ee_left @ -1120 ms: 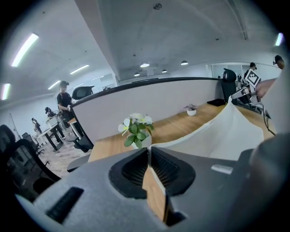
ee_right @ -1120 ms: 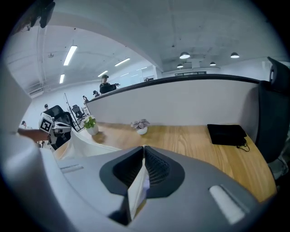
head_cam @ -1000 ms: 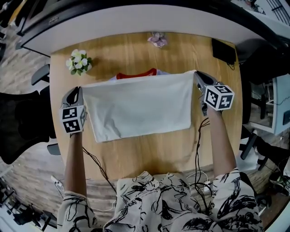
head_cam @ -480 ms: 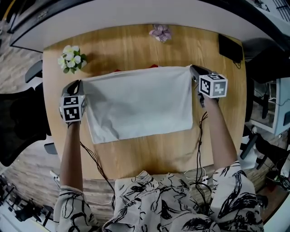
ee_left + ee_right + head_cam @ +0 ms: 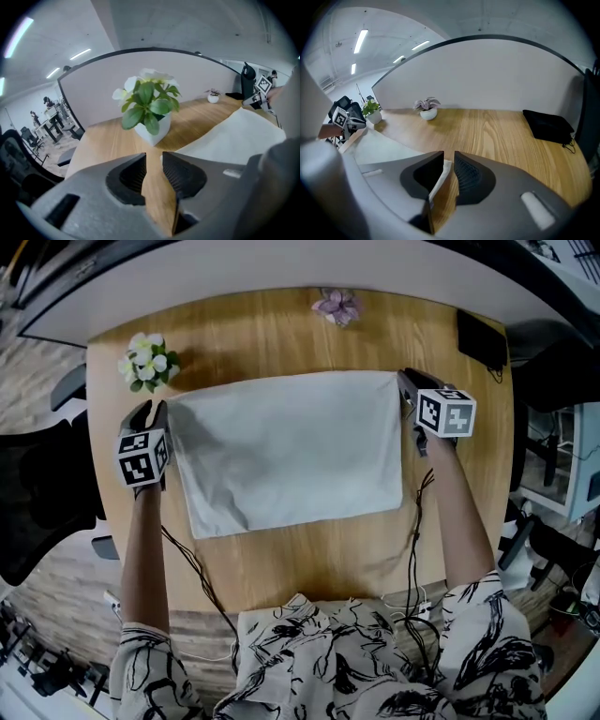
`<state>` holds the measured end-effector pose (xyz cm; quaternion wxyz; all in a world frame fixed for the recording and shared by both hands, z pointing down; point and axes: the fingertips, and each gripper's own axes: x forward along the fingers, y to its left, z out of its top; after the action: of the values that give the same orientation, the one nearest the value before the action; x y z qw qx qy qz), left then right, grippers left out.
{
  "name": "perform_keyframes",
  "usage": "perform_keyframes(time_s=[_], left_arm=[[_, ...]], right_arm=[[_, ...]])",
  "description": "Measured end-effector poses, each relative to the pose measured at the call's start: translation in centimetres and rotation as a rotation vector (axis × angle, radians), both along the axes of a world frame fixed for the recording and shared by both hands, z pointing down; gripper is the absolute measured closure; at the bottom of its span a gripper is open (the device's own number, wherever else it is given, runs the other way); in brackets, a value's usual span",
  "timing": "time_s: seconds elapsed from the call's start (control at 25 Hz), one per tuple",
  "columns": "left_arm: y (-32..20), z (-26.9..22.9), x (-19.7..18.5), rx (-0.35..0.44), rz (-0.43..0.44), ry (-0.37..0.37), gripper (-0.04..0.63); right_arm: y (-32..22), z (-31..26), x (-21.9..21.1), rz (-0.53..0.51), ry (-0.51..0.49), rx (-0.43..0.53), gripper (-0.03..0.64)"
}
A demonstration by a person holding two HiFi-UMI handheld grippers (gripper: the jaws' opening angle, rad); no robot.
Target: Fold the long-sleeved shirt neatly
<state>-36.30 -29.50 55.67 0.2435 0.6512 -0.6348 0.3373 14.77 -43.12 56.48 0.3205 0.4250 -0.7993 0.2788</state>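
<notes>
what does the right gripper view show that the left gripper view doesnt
Only the right gripper view: the shirt's corner standing between the right gripper's jaws, which have just been opening. Only the left gripper view: bare table between the left gripper's jaws, also just opening, shirt beside them. Both: the table, the shirt, the white-flowered plant and the pink plant.

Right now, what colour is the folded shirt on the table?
The shirt is plain white; the head view shows it best.
</notes>
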Motion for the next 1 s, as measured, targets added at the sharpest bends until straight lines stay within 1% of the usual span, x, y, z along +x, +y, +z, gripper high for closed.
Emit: perform_keyframes(time_s=[0.08,0.2,0.32,0.48,0.6,0.72,0.8,1.0], left_arm=[[0.3,-0.4,-1.2,0.019,-0.022,-0.024,0.479],[1.5,-1.1,-1.6,0.036,-0.009,-0.034,0.477],[3.0,-2.3,-0.3,0.056,0.031,-0.039,0.465],[5.7,-4.4,2.0,0.092,0.069,-0.022,0.442],[8.1,-6.1,3.3,0.113,0.075,-0.009,0.431],[11.0,-7.3,4.5,0.112,0.075,0.021,0.422],[13.5,-7.2,5.4,0.093,0.069,0.052,0.416],[20.4,-4.9,7.5,0.006,0.036,0.121,0.41]], right_arm=[[0.1,-0.6,0.6,0.006,-0.001,0.021,0.518],[0.7,-2.0,1.3,0.019,-0.016,0.061,0.499],[1.8,-4.0,1.4,0.018,-0.05,0.112,0.483],[4.6,-6.5,0.9,-0.02,-0.083,0.156,0.456],[7.6,-7.6,0.8,-0.056,-0.088,0.151,0.442],[11.3,-8.0,1.3,-0.073,-0.088,0.131,0.433],[14.2,-7.9,1.8,-0.07,-0.099,0.107,0.426],[21.2,-6.5,2.4,-0.077,-0.122,0.037,0.404]])
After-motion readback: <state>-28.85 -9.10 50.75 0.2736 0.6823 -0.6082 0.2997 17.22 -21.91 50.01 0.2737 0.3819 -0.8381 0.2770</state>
